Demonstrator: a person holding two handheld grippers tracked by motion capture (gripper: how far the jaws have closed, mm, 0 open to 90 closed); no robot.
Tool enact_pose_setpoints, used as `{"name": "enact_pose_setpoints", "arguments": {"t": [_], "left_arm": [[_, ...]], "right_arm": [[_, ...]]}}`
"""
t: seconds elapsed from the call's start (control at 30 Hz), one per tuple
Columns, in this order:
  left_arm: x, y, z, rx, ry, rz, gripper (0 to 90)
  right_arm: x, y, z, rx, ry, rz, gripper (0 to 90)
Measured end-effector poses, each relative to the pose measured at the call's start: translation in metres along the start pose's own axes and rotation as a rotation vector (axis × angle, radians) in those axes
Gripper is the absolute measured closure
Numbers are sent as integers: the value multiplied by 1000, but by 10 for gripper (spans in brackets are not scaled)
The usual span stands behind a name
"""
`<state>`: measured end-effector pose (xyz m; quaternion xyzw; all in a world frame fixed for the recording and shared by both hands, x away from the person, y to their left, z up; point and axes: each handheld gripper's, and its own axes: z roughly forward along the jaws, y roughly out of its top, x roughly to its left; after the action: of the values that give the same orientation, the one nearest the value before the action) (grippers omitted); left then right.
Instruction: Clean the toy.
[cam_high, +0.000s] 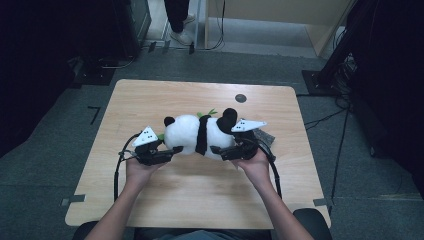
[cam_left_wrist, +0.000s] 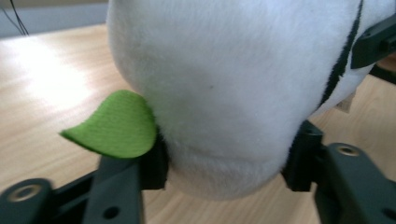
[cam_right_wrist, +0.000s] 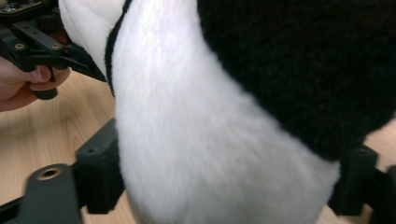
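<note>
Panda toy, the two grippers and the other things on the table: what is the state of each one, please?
panda toy: lying on its side on the table, gripped at both ends.
left gripper: shut on the panda toy's white end.
right gripper: shut on the panda toy's black-and-white end.
green leaf: sticking out flat beside the left gripper's pad.
table: bears the toy; a small dark disc lies near its far edge.

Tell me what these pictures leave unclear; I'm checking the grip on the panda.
- Panda face: high view, turned away.
- Left gripper pads: left gripper view, sunk in white fur.
- Right gripper pads: right gripper view, buried in fur.
- Dark thing behind right gripper: high view, partly hidden.
</note>
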<state>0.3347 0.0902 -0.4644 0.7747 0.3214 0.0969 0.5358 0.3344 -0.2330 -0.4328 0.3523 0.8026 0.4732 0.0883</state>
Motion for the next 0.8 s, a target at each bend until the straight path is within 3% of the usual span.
{"name": "enact_pose_setpoints", "arguments": {"t": [0.2,0.3,0.37,0.47,0.57,0.7,0.8], "left_arm": [[5,7,-9,-37,-38,-60,565],[6,9,-12,-48,-34,-82,567],[7,10,-14,-45,-22,-76,566],[10,12,-17,-53,-7,-90,564],[17,12,-24,-80,-10,-144,564],[21,13,-29,-119,-38,-196,557],[20,12,-23,-94,-55,-219,533]], "right_arm": [[-12,-3,-4,-50,56,30,111],[-14,-5,-6,-75,72,33,112],[-14,-6,-6,-81,79,30,119],[-14,-9,-7,-82,71,10,134],[-16,-14,-8,-66,58,4,149],[-17,-22,1,-18,102,10,176],[-5,-21,11,-7,95,-56,235]]}}
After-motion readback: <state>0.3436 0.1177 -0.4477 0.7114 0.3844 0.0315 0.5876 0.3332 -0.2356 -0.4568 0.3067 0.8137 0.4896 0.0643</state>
